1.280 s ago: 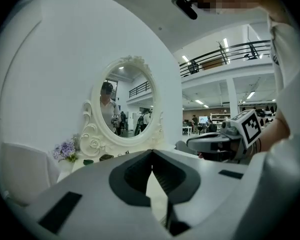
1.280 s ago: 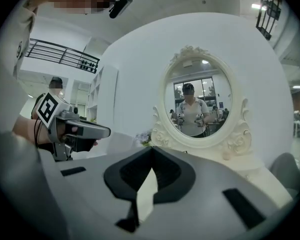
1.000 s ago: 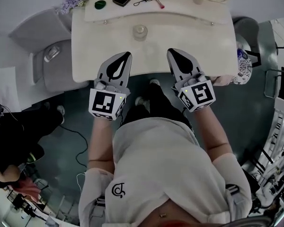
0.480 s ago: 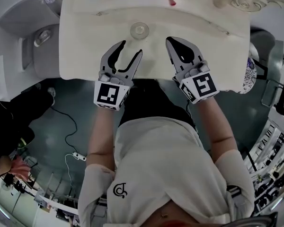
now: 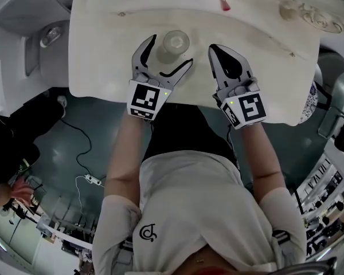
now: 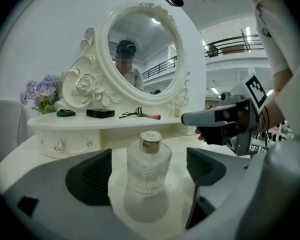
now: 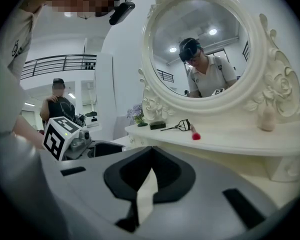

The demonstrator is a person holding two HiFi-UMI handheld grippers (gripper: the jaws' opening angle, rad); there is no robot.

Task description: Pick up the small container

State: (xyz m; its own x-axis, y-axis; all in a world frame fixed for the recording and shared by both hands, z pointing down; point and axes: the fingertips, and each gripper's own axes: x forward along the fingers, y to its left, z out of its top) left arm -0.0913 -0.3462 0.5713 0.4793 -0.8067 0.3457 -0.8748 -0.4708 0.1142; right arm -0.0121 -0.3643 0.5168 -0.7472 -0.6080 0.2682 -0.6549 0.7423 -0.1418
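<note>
Seemingly empty, the small container (image 6: 148,168) stands upright.

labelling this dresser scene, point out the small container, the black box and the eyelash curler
small container (image 6: 149,168), left gripper view, on its clear glass body
black box (image 6: 100,113), left gripper view, on its front face
eyelash curler (image 6: 132,114), left gripper view, on its black frame

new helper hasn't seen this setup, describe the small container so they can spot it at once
Start at the white dressing table with the oval mirror. On its lower top, in front of the raised shelf, stands the small container, between the opening jaws of the left gripper. It is the only clear, rounded bottle with a metallic cap.
</note>
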